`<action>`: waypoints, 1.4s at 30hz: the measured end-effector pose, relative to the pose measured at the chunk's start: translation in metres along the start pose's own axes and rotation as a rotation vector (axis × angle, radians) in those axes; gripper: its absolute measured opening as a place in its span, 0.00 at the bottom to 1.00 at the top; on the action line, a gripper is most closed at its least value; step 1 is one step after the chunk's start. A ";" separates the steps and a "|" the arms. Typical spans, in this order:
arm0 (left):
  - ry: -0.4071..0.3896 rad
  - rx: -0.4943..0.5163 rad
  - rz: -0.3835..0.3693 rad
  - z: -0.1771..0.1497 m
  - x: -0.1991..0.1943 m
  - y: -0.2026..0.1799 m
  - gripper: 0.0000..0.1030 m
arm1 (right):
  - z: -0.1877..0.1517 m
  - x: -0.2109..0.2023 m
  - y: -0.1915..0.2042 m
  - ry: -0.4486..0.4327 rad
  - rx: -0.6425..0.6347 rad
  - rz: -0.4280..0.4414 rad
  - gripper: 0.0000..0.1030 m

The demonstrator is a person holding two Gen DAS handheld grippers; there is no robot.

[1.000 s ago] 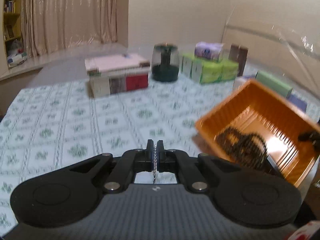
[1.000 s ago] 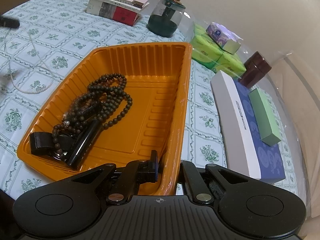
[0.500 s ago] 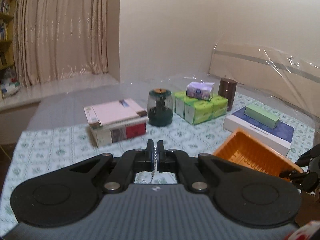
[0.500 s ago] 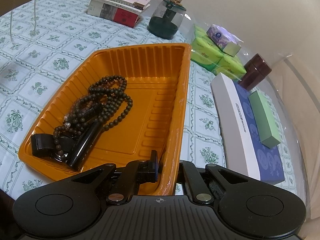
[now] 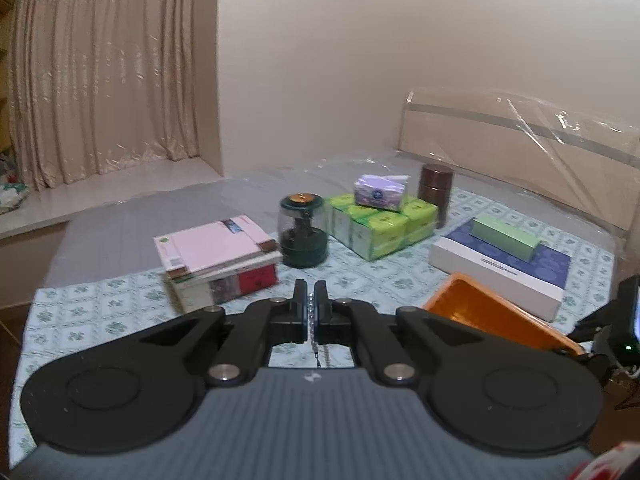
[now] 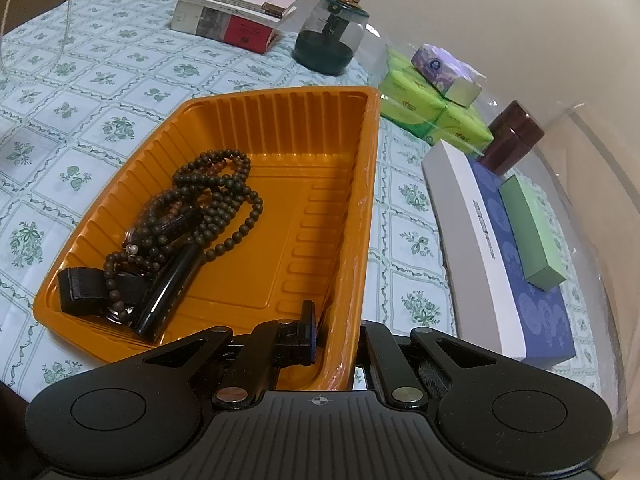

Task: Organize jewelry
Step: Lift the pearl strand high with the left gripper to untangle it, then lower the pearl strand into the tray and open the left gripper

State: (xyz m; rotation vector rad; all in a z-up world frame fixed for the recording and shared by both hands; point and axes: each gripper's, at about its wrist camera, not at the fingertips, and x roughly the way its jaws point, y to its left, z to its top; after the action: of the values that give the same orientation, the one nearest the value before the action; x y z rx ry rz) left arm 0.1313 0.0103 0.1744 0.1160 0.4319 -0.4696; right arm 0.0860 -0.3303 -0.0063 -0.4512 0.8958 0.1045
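- Between the left gripper (image 5: 311, 307) fingers: thin silver bead chain (image 5: 311, 322), pinched, lower end hidden.
- Right gripper (image 6: 335, 334): clamped on ribbed orange plastic tray (image 6: 362, 184) wall; one finger hidden.
- Tray contents: dark wooden bead strand (image 6: 218, 194), black items indistinct.
- White-and-blue flat box (image 6: 486, 236): lettering unreadable.

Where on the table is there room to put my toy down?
The flowered cloth between the orange tray and the book stack is bare, apart from a thin hanging chain at its left edge. The tray's right half is free too. It's crowded by the green tissue packs, brown jar and white box.
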 end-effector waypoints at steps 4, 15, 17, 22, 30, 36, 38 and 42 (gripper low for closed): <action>0.019 -0.002 -0.051 -0.002 0.007 -0.017 0.02 | 0.000 0.000 0.000 0.000 0.001 0.000 0.05; 0.056 0.012 -0.195 -0.001 0.042 -0.076 0.02 | -0.001 0.003 -0.001 0.001 0.019 0.008 0.05; 0.062 0.018 -0.220 0.000 0.050 -0.089 0.02 | -0.001 0.003 -0.001 0.000 0.020 0.010 0.05; 0.080 0.017 -0.274 0.002 0.069 -0.113 0.02 | -0.002 0.003 -0.003 -0.001 0.026 0.015 0.05; 0.121 0.011 -0.341 0.003 0.096 -0.147 0.02 | -0.002 0.002 -0.004 -0.009 0.035 0.024 0.05; 0.158 0.022 -0.373 -0.003 0.113 -0.170 0.02 | -0.005 0.002 -0.007 -0.011 0.042 0.030 0.05; 0.176 0.024 -0.379 -0.006 0.119 -0.176 0.02 | -0.006 0.003 -0.008 -0.011 0.046 0.033 0.05; 0.222 0.016 -0.388 -0.017 0.134 -0.182 0.02 | -0.007 0.006 -0.011 -0.008 0.059 0.042 0.04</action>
State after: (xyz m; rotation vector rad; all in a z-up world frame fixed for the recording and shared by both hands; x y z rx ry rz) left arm 0.1481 -0.2028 0.0998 0.1003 0.6737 -0.8463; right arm 0.0877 -0.3435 -0.0114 -0.3770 0.8986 0.1178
